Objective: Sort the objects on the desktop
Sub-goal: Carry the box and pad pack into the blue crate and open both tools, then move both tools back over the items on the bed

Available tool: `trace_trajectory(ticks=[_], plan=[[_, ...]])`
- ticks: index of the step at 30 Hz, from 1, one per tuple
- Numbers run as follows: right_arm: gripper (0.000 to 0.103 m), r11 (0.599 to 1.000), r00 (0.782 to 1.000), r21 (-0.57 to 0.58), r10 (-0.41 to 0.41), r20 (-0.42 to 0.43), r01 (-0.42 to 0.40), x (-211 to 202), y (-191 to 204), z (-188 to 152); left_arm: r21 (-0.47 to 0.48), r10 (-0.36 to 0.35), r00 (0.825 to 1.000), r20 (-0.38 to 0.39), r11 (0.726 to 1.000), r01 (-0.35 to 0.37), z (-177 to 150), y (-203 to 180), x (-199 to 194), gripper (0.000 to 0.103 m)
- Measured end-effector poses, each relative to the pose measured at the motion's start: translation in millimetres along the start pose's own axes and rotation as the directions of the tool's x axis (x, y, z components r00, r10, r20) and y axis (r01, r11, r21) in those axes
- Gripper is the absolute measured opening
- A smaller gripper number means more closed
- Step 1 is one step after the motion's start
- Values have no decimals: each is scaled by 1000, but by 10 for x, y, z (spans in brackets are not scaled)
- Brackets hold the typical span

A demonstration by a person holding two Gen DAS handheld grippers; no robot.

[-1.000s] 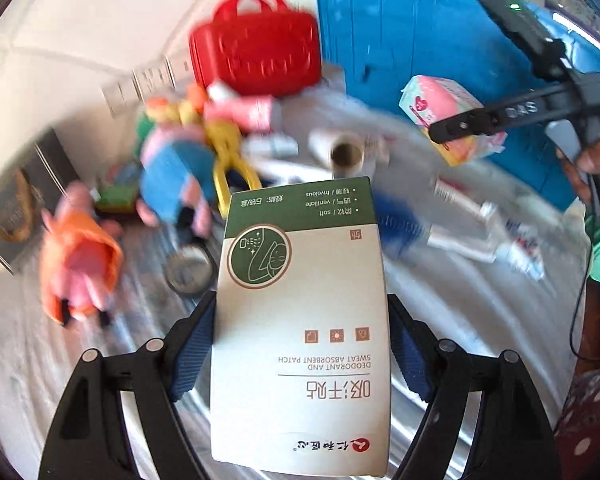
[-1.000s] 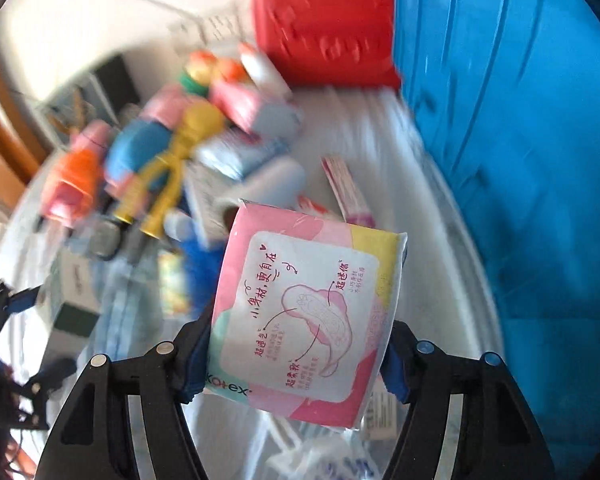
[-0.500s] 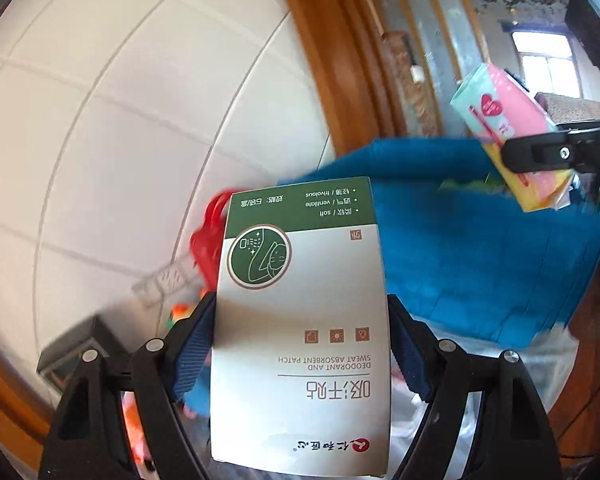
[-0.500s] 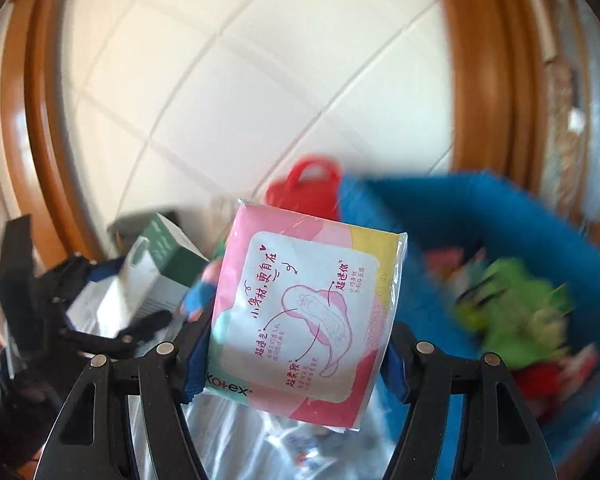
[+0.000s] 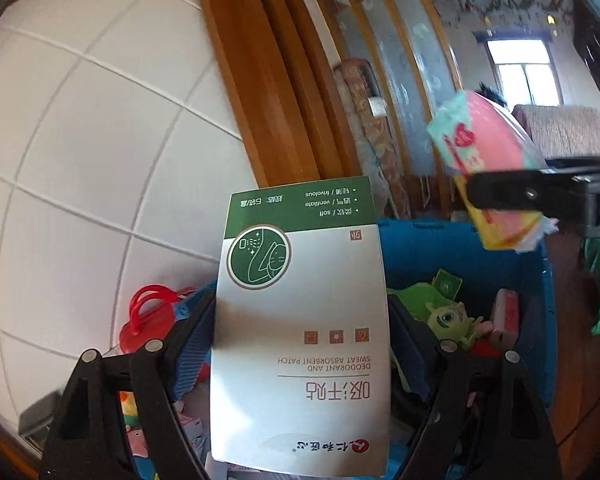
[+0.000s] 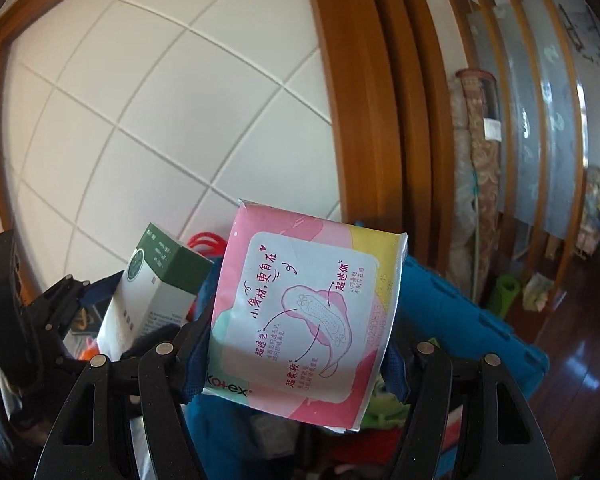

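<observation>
Deodorant patch box in the left claw and sanitary-pad pack in the right claw, both clamped, have risen from the tabletop clutter to above the blue bin, ready for dropping.

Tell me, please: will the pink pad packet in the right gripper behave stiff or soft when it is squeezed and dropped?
The pink packet is probably soft: its glossy film looks wrinkled. It may be slippery for the same reason. Dropped, it should land flat, not roll.
</observation>
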State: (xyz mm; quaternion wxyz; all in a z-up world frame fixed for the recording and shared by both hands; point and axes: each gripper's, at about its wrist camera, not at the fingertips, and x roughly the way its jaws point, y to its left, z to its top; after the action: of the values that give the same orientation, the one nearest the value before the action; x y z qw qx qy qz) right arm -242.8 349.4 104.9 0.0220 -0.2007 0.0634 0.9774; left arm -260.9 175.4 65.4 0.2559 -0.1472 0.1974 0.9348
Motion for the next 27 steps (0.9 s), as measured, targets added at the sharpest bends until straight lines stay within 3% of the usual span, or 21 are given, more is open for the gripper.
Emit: trace_trajectory(ticks=[2,4,13,27], plan=[[76,999,999,9,-38,-1,38,-28,-201,98,11,71,997,-12,997,-71,131,-100,142,81],[91,999,999,40,-30,25,29,-80,-349,150,3,122,992,-25,993,-122,211,-174,172,81],[103,998,995,6,64,77,-64,-253,-362,53,-87,256,966,-43,962,-259,122,-121,68,84],[103,969,967,-51,246,61,-243,-493,31,-514,-171,427,892,-147,877,-449,-437,173,-306,84]])
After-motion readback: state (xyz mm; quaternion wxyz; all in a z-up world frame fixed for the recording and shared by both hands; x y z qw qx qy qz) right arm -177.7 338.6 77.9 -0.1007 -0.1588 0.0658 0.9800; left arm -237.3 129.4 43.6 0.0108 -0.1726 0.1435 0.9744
